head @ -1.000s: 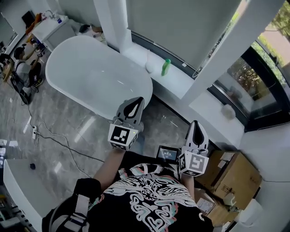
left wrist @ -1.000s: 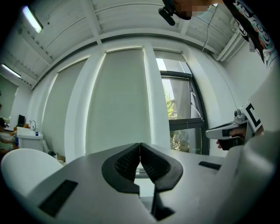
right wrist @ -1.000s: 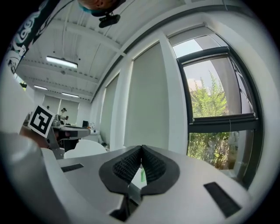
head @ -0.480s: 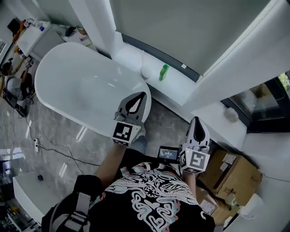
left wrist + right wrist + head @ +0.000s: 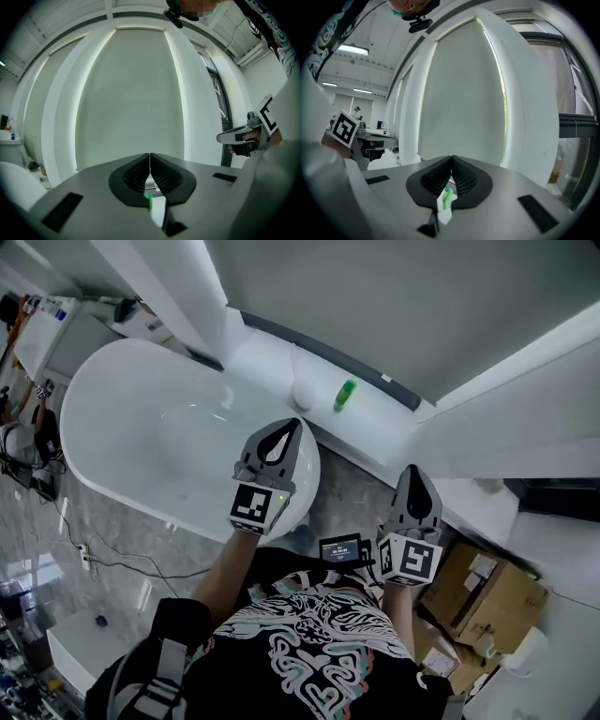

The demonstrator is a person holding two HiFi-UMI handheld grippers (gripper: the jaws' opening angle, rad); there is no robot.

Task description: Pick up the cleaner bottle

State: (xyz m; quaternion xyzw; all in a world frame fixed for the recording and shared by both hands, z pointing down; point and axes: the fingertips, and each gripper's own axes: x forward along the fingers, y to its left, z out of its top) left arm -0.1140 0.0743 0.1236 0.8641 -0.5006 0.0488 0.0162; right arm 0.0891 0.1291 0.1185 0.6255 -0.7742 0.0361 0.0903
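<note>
Cleaner bottle (image 5: pixel 345 395) stands on the white ledge (image 5: pixel 389 423), far ahead of both hand-held grippers. Left hand-held gripper (image 5: pixel 292 426) and right hand-held gripper (image 5: pixel 412 470) are closed tight, holding nothing.

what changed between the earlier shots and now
The person has stepped closer to the bathtub and the window ledge. Both grippers came forward with them: the left gripper now hangs over the end of the tub instead of the floor, and the right gripper is nearer the ledge. Unchanged: the green bottle stands untouched on the ledge, and both grippers are shut and empty.
</note>
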